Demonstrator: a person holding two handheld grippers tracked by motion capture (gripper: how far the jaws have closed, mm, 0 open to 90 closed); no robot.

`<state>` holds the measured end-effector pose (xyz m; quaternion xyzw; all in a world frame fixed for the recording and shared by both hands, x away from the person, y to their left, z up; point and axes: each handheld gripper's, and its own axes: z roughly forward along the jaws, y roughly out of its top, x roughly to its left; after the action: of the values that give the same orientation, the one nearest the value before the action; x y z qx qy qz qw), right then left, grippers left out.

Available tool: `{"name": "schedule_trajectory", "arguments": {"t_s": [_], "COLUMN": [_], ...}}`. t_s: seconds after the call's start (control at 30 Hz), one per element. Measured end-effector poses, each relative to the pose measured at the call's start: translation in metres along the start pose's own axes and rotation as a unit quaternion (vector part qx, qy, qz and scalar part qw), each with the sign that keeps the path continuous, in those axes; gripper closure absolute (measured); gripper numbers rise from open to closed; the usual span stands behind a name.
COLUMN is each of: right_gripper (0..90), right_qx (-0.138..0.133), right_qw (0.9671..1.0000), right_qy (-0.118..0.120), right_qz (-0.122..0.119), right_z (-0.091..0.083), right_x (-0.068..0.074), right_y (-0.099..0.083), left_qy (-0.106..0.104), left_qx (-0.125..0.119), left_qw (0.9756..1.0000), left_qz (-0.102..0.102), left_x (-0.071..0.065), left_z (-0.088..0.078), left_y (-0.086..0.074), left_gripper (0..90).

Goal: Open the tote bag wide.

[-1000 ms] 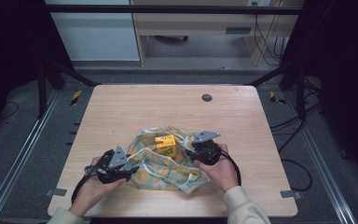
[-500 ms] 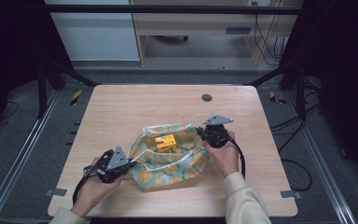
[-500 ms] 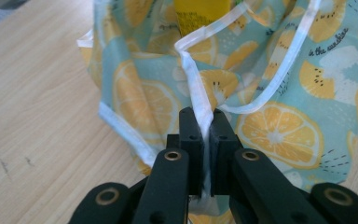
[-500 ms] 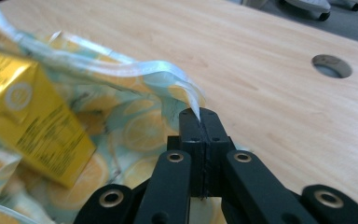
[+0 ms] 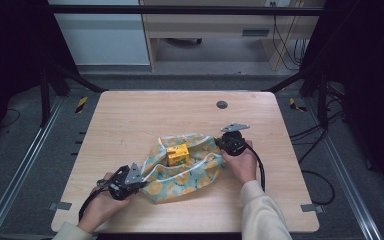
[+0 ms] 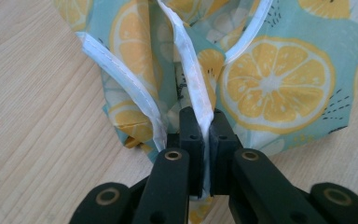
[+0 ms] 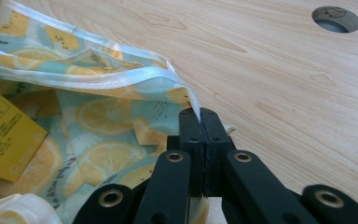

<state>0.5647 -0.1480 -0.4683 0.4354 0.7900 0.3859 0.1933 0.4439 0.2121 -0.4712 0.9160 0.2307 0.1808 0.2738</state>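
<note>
On wood table (image 5: 130,120): lemon-print cloth (image 5: 190,175), left tool (image 5: 139,181) and right tool (image 5: 219,143) each clamped on hem.

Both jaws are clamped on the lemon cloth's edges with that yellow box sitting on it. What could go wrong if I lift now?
The left gripper pinches only the white hem of the cloth, so it may slip out under load. The right gripper holds just a corner tip, an equally thin bite. The yellow box sits loose near the cloth's open far edge and could tumble onto the table.
</note>
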Motion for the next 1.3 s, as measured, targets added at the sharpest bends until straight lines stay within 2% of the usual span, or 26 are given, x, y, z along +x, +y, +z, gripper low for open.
{"name": "schedule_trajectory", "arguments": {"t_s": [0.27,0.37,0.47,0.53,0.57,0.7,0.8,0.87,0.93,1.07,1.17,1.2,1.23,1.27,1.3], "right_gripper": [89.1,84.3,72.0,61.6,56.0,37.7,26.3,22.4,20.0,17.4,14.3,12.8,11.5,11.2,10.7], "right_qx": [-0.003,0.002,-0.004,-0.021,-0.030,-0.060,-0.071,-0.072,-0.074,-0.071,-0.065,-0.062,-0.055,-0.052,-0.052], "right_qw": [1.0000,1.0000,1.0000,0.9997,0.9995,0.9976,0.9964,0.9959,0.9954,0.9956,0.9961,0.9960,0.9962,0.9966,0.9968], "right_qy": [-0.008,0.002,-0.003,-0.007,-0.009,-0.012,-0.011,-0.008,-0.007,0.005,0.014,0.018,0.019,0.019,0.021], "right_qz": [0.002,0.001,-0.006,-0.003,-0.007,-0.032,-0.045,-0.054,-0.060,-0.061,-0.057,-0.061,-0.064,-0.060,-0.058], "right_z": [0.003,0.004,-0.002,-0.011,-0.017,-0.045,-0.064,-0.077,-0.086,-0.100,-0.102,-0.101,-0.101,-0.100,-0.100], "right_x": [0.001,0.002,0.004,0.007,0.009,0.024,0.035,0.044,0.051,0.061,0.065,0.066,0.067,0.067,0.067], "right_y": [0.000,-0.001,0.001,0.006,0.010,0.020,0.021,0.017,0.010,-0.010,-0.027,-0.032,-0.036,-0.040,-0.041], "left_qy": [-0.014,-0.016,-0.009,-0.001,0.005,0.023,0.027,0.032,0.042,0.058,0.064,0.063,0.064,0.066,0.067], "left_qx": [0.002,0.000,-0.004,-0.028,-0.044,-0.080,-0.106,-0.117,-0.113,-0.108,-0.106,-0.104,-0.107,-0.102,-0.104], "left_qw": [0.9999,0.9999,1.0000,0.9995,0.9989,0.9958,0.9928,0.9913,0.9916,0.9909,0.9903,0.9906,0.9899,0.9908,0.9903], "left_qz": [0.005,0.002,0.000,-0.011,-0.017,-0.037,-0.049,-0.052,-0.047,-0.054,-0.062,-0.062,-0.068,-0.061,-0.064], "left_x": [-0.008,-0.008,-0.006,-0.007,-0.007,-0.006,-0.003,0.001,0.007,0.023,0.035,0.039,0.041,0.043,0.044], "left_z": [0.004,0.004,0.001,-0.004,-0.008,-0.023,-0.036,-0.042,-0.045,-0.043,-0.037,-0.035,-0.032,-0.032,-0.030], "left_y": [0.002,0.001,0.000,-0.001,-0.001,0.001,0.004,0.008,0.012,0.020,0.028,0.030,0.033,0.035,0.036], "left_gripper": [86.7,86.1,79.1,71.3,66.0,47.2,40.0,37.1,35.8,34.7,34.4,34.3,33.9,33.9,33.9]}}
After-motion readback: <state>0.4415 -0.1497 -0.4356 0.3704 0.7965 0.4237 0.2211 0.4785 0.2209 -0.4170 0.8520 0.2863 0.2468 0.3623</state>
